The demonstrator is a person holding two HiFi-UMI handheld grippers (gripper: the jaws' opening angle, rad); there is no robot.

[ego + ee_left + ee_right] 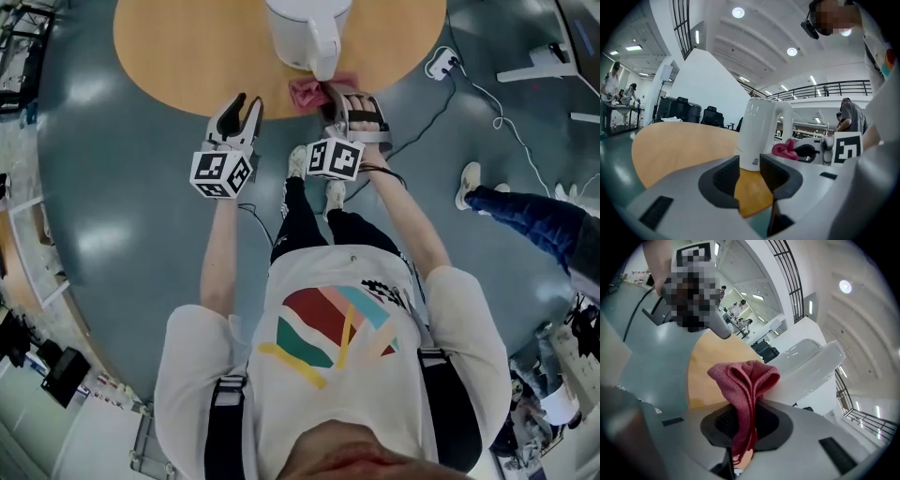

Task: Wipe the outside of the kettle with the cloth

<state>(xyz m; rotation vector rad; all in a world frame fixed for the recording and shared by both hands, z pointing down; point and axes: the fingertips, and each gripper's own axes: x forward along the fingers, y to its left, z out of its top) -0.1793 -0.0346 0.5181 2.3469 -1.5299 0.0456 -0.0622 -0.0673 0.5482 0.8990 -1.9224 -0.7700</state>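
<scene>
Hold the right tool (744,423) squeezed tight on the pink cloth (745,380), press it flat on the side of the white kettle (305,28) near the edge of the round wooden surface (187,47), rub slowly all round, and steady the kettle with the left tool (750,175), open a little and empty.

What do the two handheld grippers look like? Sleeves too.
Both the left gripper and right gripper have light grey shells, black textured pads and a white cube with black square markers. Short white T-shirt sleeves; forearms bare.
</scene>
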